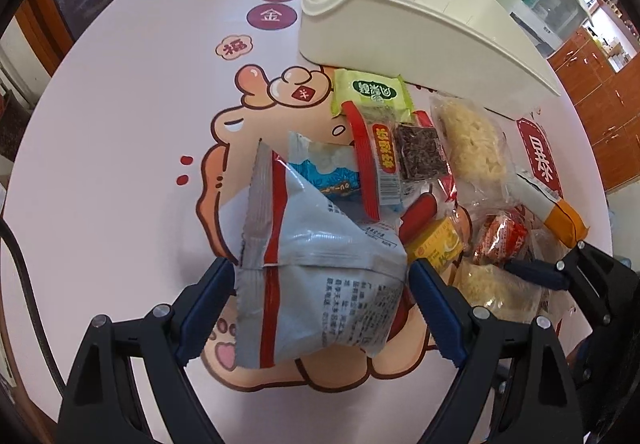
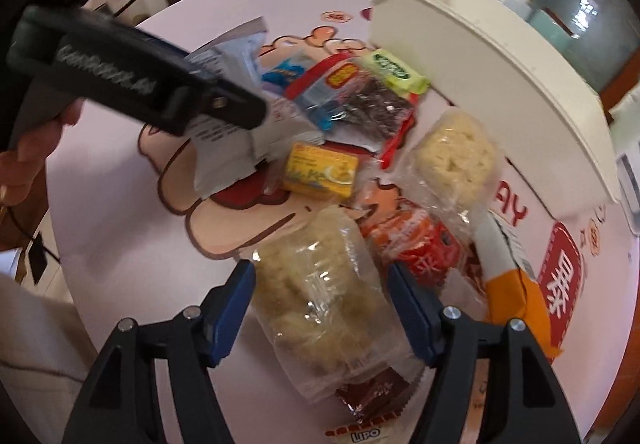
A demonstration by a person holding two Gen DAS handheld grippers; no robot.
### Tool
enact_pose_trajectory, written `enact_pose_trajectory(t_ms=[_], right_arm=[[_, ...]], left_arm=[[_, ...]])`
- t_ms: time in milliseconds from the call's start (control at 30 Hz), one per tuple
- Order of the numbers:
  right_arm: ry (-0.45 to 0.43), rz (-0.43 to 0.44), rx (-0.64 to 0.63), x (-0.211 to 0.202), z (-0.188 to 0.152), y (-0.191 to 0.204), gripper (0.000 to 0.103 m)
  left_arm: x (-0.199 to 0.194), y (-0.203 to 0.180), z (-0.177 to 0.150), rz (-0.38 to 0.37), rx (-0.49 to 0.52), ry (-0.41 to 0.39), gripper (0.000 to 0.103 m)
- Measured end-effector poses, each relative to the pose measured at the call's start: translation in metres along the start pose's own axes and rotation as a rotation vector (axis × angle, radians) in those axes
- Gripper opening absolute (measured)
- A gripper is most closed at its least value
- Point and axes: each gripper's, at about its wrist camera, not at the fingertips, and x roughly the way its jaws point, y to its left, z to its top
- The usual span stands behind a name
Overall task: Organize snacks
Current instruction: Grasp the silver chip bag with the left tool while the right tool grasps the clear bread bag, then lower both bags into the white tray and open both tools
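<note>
Two wrist views, two separate pickups under way.

Left wrist view: left gripper [image 1: 322, 304] tilted steeply down over the worktop [image 1: 120, 148], jaws spread wide, straddling a grey-and-red snack bag [image 1: 316, 264]. Bag filling the gap from pad to pad, but whether pinched or only bracketed cannot be told. Long axis of the bag running away from the camera, roughly in line with the fingers, seam ridge up. Beyond it, a loose heap of snacks [image 1: 400, 148], then the white bin [image 1: 400, 24] at the far side, open and looking empty. Right gripper's tip visible low at the right edge of this view.

Right wrist view: right gripper [image 2: 322, 308] also pointed down, jaws at a middling spread, one pad on each side of a clear-wrapped puffed-rice cake [image 2: 320, 296]. No clear sign of the pads pressing. Cake lying lengthwise along the fingers, directly between them. White bin [image 2: 500, 84] up and to the right, past a second rice cake [image 2: 452, 160] and a yellow packet [image 2: 320, 172]. Left gripper crossing the upper left, grey bag at its tip.

Likely next: close, lift, carry toward the bin; right hand seemingly the nearer.
</note>
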Motion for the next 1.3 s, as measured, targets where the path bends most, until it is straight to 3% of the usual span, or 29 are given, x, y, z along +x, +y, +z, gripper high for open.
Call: enact_pose_trajectory(t_ms=[67, 300, 367, 467, 567, 800, 1033, 1167, 1300], right_arm=[[0.012, 0.022, -0.024, 0.003, -0.001, 0.004, 0.069], [0.032, 0.056, -0.065, 0.008, -0.005, 0.011, 0.068], [0.033, 0.058, -0.043, 0.01, -0.005, 0.01, 0.053], [0.02, 0.072, 0.008, 0.009, -0.002, 0.008, 0.05], [-0.017, 0.108, 0.092, 0.004, -0.005, 0.004, 0.038], [-0.105, 0.164, 0.272, -0.017, -0.009, -0.008, 0.037], [-0.172, 0.139, 0.389, -0.043, -0.004, -0.014, 0.037], [-0.25, 0.096, 0.437, -0.069, 0.01, -0.018, 0.037], [-0.345, 0.057, 0.516, -0.102, 0.023, -0.035, 0.037]], left_arm=[[0.005, 0.0, 0.001, -0.014, -0.005, 0.012, 0.076], [0.006, 0.0, -0.002, -0.049, -0.015, 0.002, 0.059], [0.004, 0.0, -0.005, -0.043, -0.002, -0.009, 0.051], [0.0, 0.003, -0.009, -0.047, 0.0, -0.017, 0.048], [-0.008, 0.007, -0.015, -0.049, 0.0, -0.023, 0.047], [-0.036, 0.011, -0.032, -0.03, 0.052, -0.046, 0.047], [-0.072, 0.003, -0.041, -0.044, 0.11, -0.072, 0.047], [-0.098, -0.006, -0.029, -0.033, 0.158, -0.103, 0.047], [-0.134, -0.022, 0.003, -0.009, 0.212, -0.192, 0.047]])
